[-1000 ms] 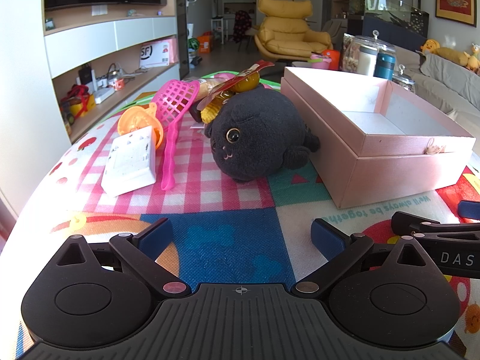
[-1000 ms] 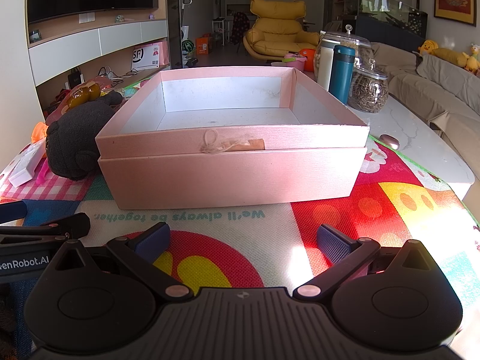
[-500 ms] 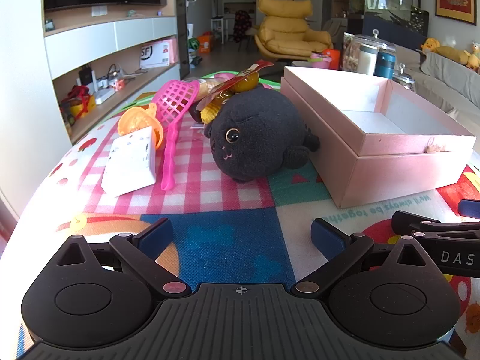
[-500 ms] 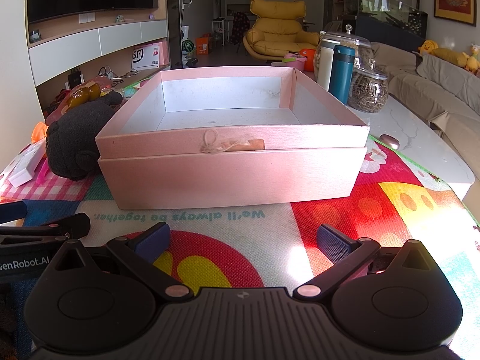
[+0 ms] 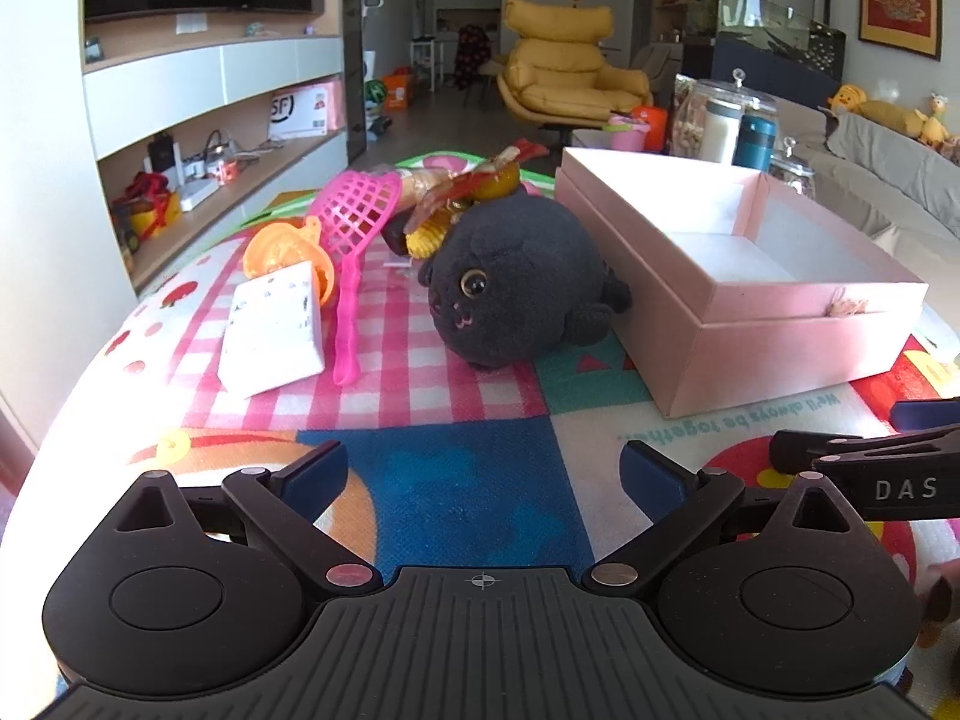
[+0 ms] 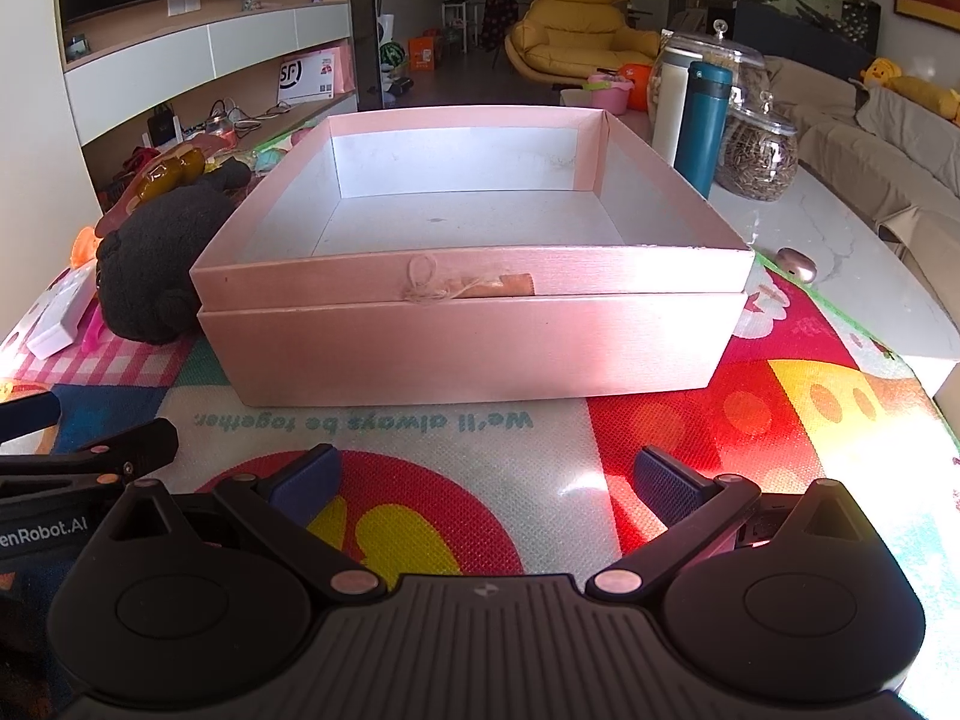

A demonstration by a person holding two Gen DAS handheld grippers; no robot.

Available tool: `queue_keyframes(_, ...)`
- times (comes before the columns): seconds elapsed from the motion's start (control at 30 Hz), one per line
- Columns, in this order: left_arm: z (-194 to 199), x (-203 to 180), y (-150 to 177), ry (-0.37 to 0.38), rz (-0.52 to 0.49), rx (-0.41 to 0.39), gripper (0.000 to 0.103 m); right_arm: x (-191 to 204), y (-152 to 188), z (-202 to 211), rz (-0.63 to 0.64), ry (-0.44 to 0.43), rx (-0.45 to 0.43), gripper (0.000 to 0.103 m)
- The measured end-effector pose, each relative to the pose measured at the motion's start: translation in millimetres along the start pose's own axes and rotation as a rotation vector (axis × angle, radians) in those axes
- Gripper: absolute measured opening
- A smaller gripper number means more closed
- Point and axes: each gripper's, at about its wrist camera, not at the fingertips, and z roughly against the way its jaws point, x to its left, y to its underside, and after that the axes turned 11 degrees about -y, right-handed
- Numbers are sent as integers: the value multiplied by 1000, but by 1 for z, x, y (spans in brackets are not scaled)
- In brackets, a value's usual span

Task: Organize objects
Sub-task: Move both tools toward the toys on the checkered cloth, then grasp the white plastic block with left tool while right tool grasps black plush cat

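Left wrist view shows a fuzzy round black plush cat (image 5: 516, 276) touching a smooth rectangular pink cardboard box (image 5: 780, 330); both the left gripper (image 5: 483, 471) and right gripper (image 6: 486, 474) gape wide, empty.

Right tool (image 6: 483, 477) spread wide, empty; pink box (image 6: 474, 336) just ahead.

Black plush cat (image 5: 510, 285) lies touching the open, empty pink box (image 6: 468, 330).

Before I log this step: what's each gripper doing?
Left gripper: open, holding nothing.
Right gripper: open, holding nothing.
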Motion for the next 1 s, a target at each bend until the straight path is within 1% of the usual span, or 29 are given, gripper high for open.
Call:
queue_keyframes(0.07,10,15,-10,-14,18,-43,101,-1,-1,0,1,-6,16,103)
queue_keyframes(0.13,10,32,-24,-48,53,-61,101,0,-1,0,-1,1,20,103)
queue_keyframes(0.23,-7,52,-40,-95,73,-39,101,0,-1,1,1,-1,25,103)
queue_keyframes(0.3,-21,61,-45,-132,74,-18,101,-1,-1,1,11,-3,24,103)
queue_keyframes(0.33,-27,65,-46,-135,79,-8,101,-1,-1,1,13,-5,23,103)
queue_keyframes(0.43,-38,75,-46,-127,82,-7,100,-2,-1,1,25,-18,21,103)
queue_keyframes(0.5,-43,84,-44,-107,90,-1,100,-3,-2,1,34,-33,23,103)
queue_keyframes(0.57,-47,95,-42,-88,121,4,100,-2,-1,3,45,-53,23,103)
queue_keyframes(0.63,-53,103,-42,-68,158,4,100,3,1,6,79,-94,20,103)
queue_keyframes(0.73,-60,106,-42,-57,169,17,100,14,4,14,149,-117,-30,103)
queue_keyframes(0.8,-66,104,-44,-46,171,18,98,26,6,23,212,-117,-93,103)
queue_keyframes(0.87,-70,100,-46,-46,157,16,93,37,4,31,247,-120,-146,103)
queue_keyframes(0.9,-72,99,-47,-45,152,17,78,41,1,35,259,-123,-175,103)
queue_keyframes(0.93,-75,98,-47,-41,146,21,55,46,-3,38,271,-127,-202,103)
queue_keyframes(1.0,-76,97,-46,-44,138,22,53,57,-14,43,306,-141,-237,103)
